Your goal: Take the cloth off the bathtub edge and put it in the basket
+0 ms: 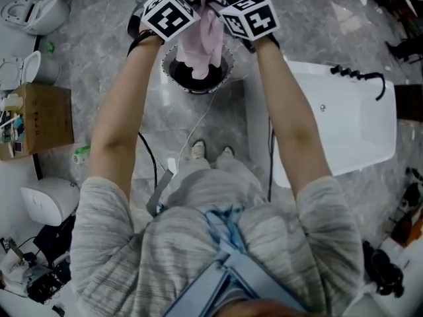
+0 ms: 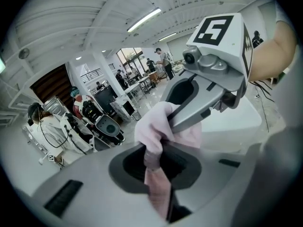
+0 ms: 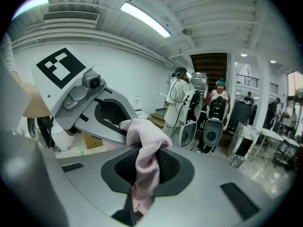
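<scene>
A pink cloth (image 1: 205,38) hangs bunched between my two grippers, over a round black basket (image 1: 173,71) on the floor; its lower end reaches down into the basket's opening. My left gripper (image 1: 195,2) and right gripper (image 1: 215,6) meet at the cloth's top, both shut on it. In the left gripper view the cloth (image 2: 154,126) is pinched in my left gripper (image 2: 156,167), with the right gripper (image 2: 208,79) gripping it from the opposite side. In the right gripper view the cloth (image 3: 144,150) is pinched in my right gripper (image 3: 142,174), with the left gripper (image 3: 80,98) facing it.
A white bathtub (image 1: 344,124) stands to the right of the basket. A cardboard box (image 1: 43,117) and white toilets (image 1: 33,12) are on the left. My feet (image 1: 211,152) stand just short of the basket, beside a white cable. People stand far off in the gripper views.
</scene>
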